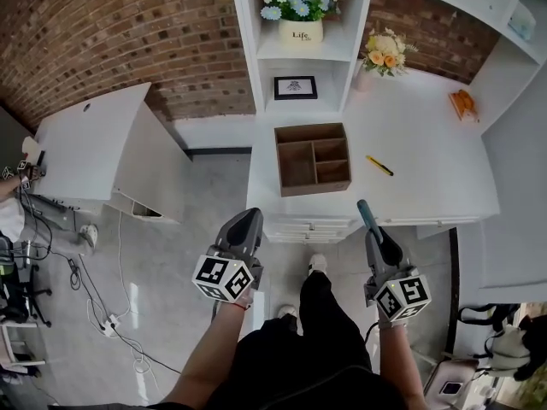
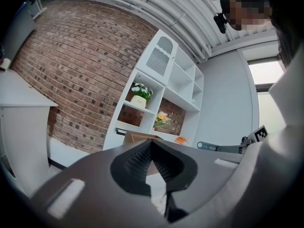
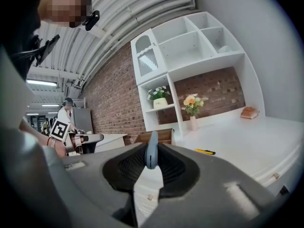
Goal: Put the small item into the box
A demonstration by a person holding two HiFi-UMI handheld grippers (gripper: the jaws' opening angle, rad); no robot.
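Observation:
A brown wooden box [image 1: 314,190] with three compartments stands on the white desk [image 1: 427,169], below the shelf unit. My right gripper [image 1: 374,234] is held in front of the desk and is shut on a slim teal tool [image 1: 367,215] that sticks out past its tips toward the desk. In the right gripper view the teal tool [image 3: 151,150] stands upright between the pads, with the box [image 3: 159,136] behind it. My left gripper [image 1: 247,219] hangs to the left of the desk's front, shut with nothing in it. A yellow pen-like item [image 1: 379,165] lies right of the box.
A flower vase [image 1: 384,56] and an orange object [image 1: 462,102] sit at the desk's back. The shelf holds a flowerpot [image 1: 301,15] and a small frame [image 1: 295,87]. A white cabinet [image 1: 111,152] stands to the left, with cables [image 1: 102,310] on the floor.

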